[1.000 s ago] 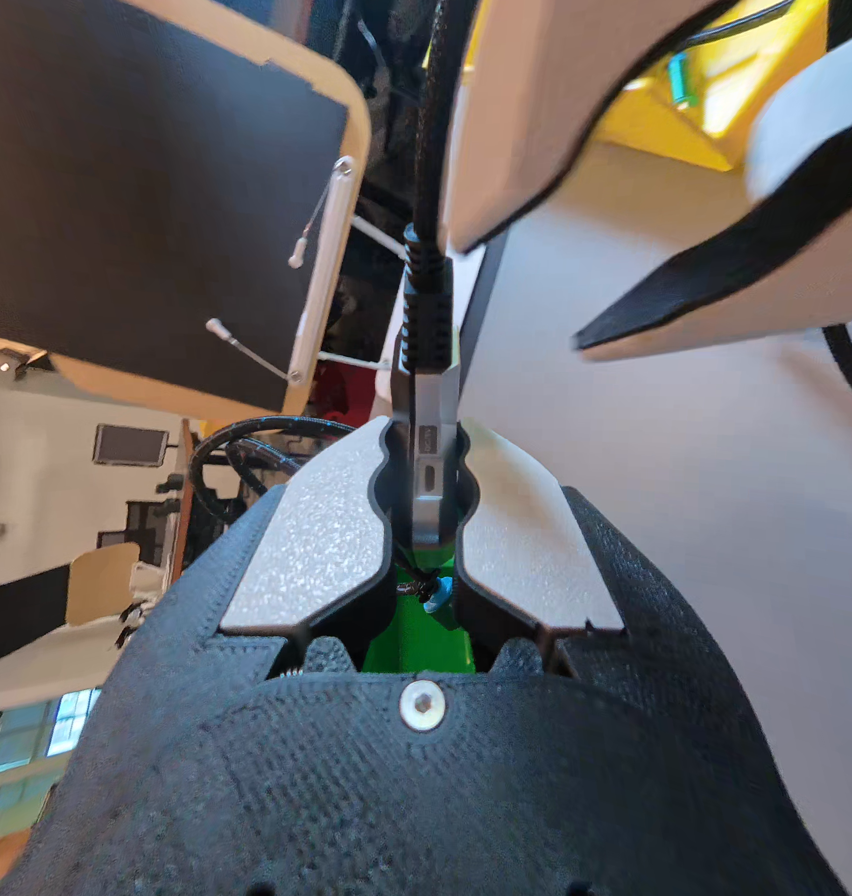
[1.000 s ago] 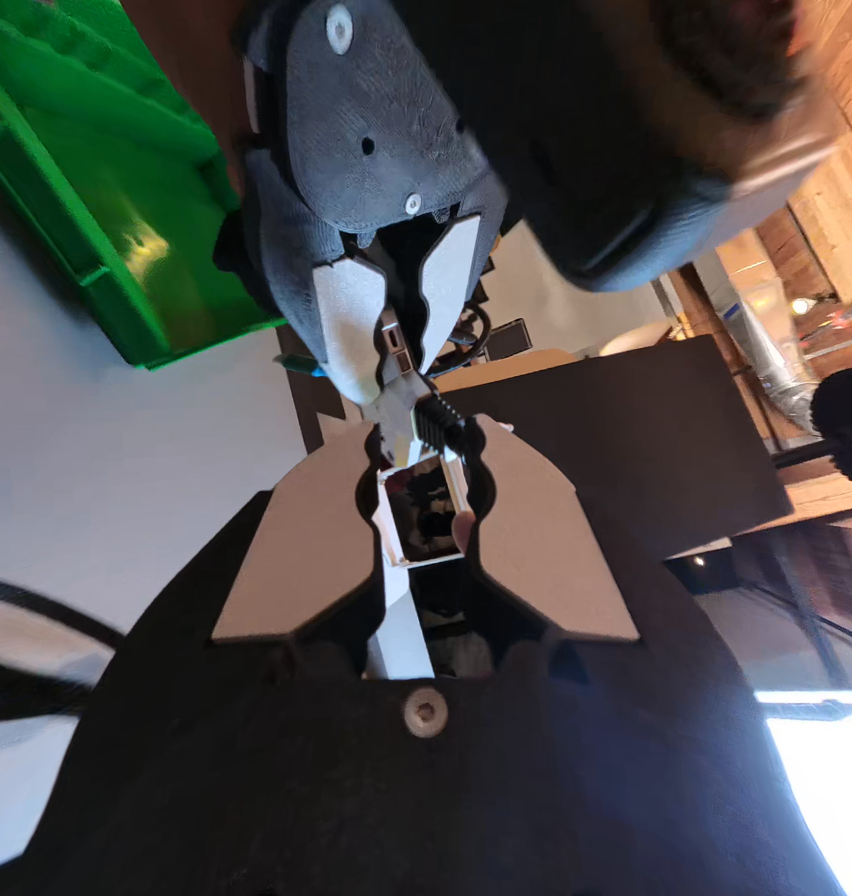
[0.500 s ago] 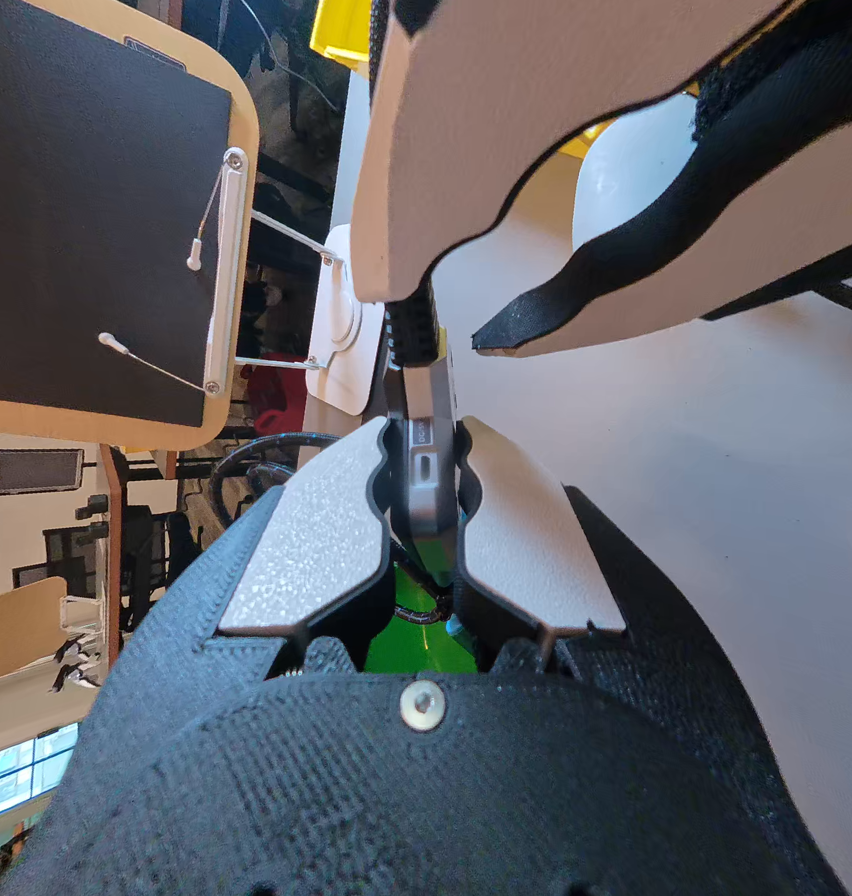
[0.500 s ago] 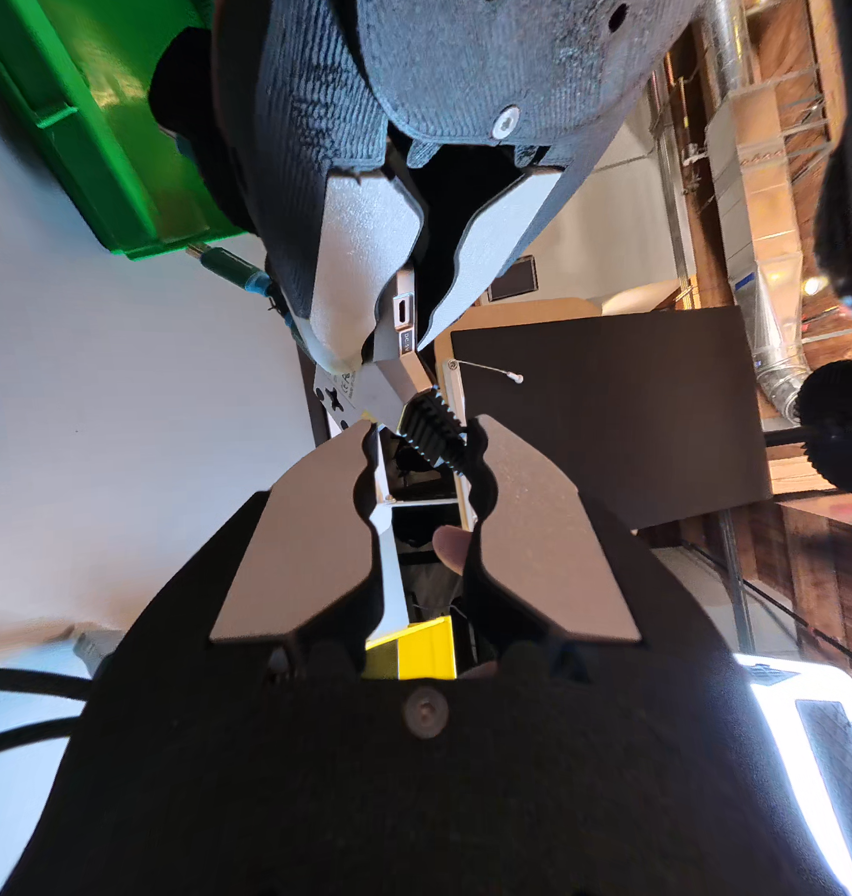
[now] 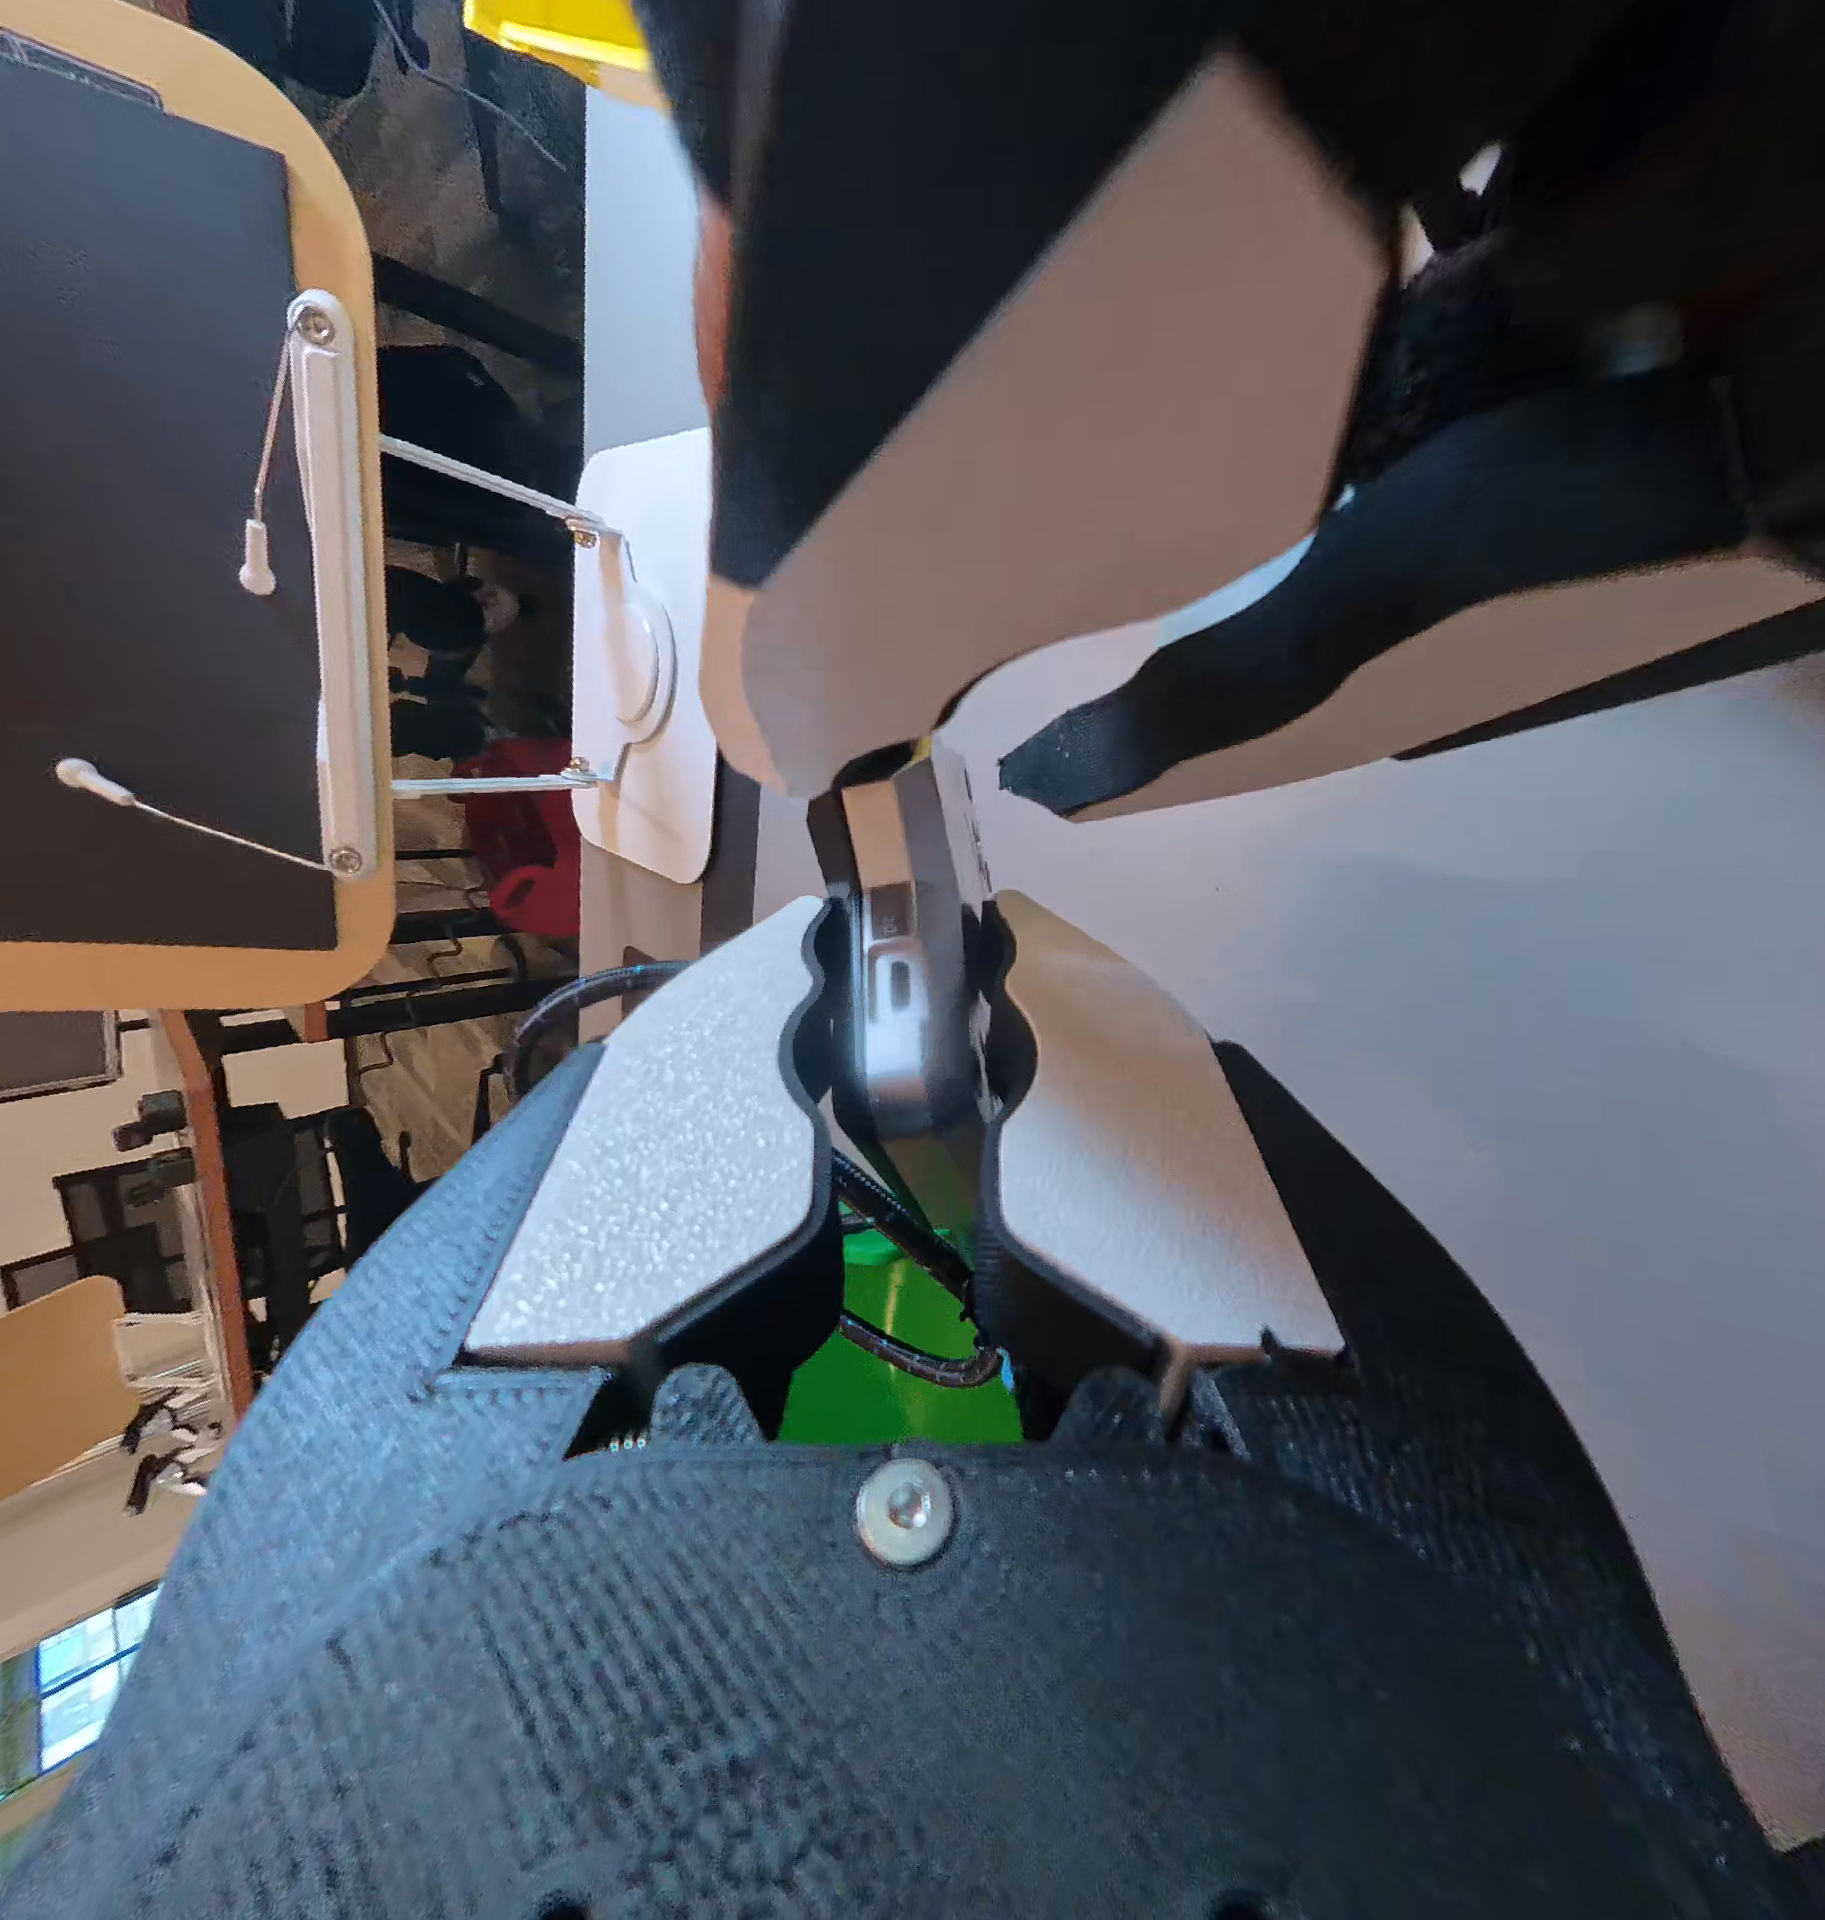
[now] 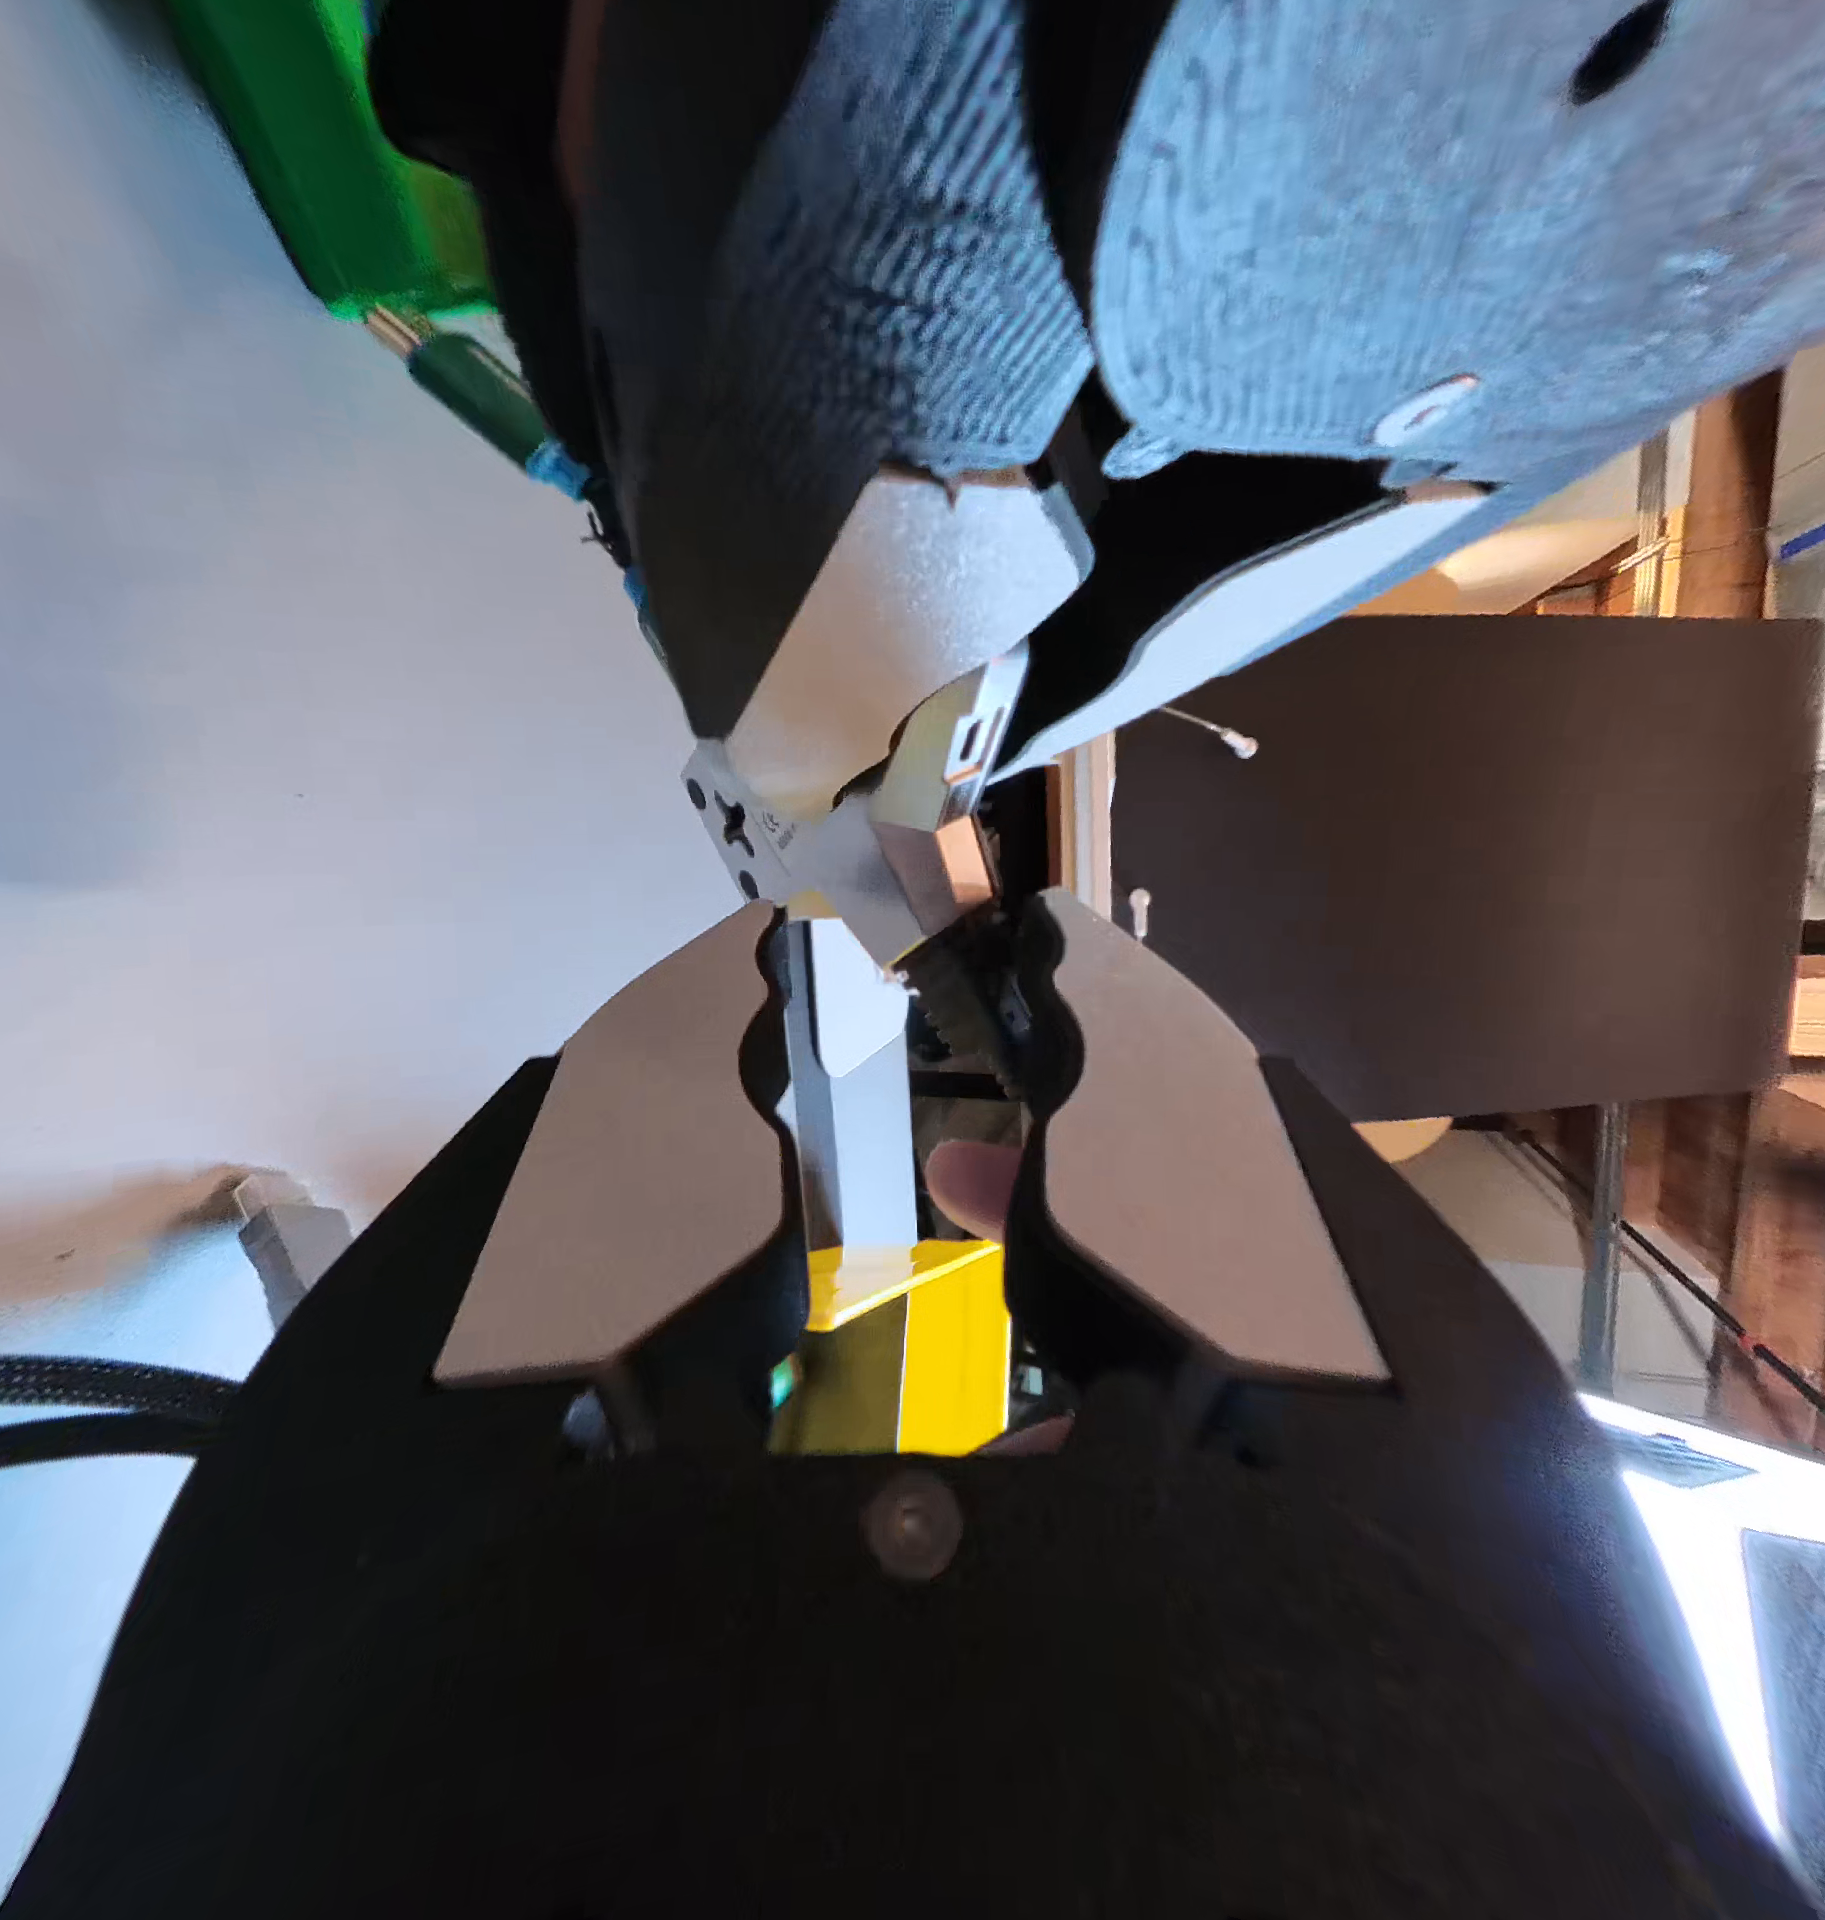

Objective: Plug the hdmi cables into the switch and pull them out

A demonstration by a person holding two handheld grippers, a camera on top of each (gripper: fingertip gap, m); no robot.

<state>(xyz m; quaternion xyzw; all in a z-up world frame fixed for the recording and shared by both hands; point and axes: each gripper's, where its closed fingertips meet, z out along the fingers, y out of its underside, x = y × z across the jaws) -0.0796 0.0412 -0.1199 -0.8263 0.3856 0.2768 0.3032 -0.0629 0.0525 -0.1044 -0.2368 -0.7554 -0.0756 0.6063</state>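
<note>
Left gripper [image 5: 903, 1023] pinching the switch [image 5: 900, 997] — held off the white table [image 5: 1510, 1039], edge-on between its pads. Right gripper [image 6: 903, 940] closed on the plug [image 6: 965, 971] of an hdmi cable, right at the switch's end — can't tell if seated. Green bin [image 6: 305, 156] at the table's far edge, second cable [image 6: 77, 1397] lying loose.

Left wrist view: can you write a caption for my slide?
The left gripper clamps the silver switch while the right gripper closes in from above.
</note>
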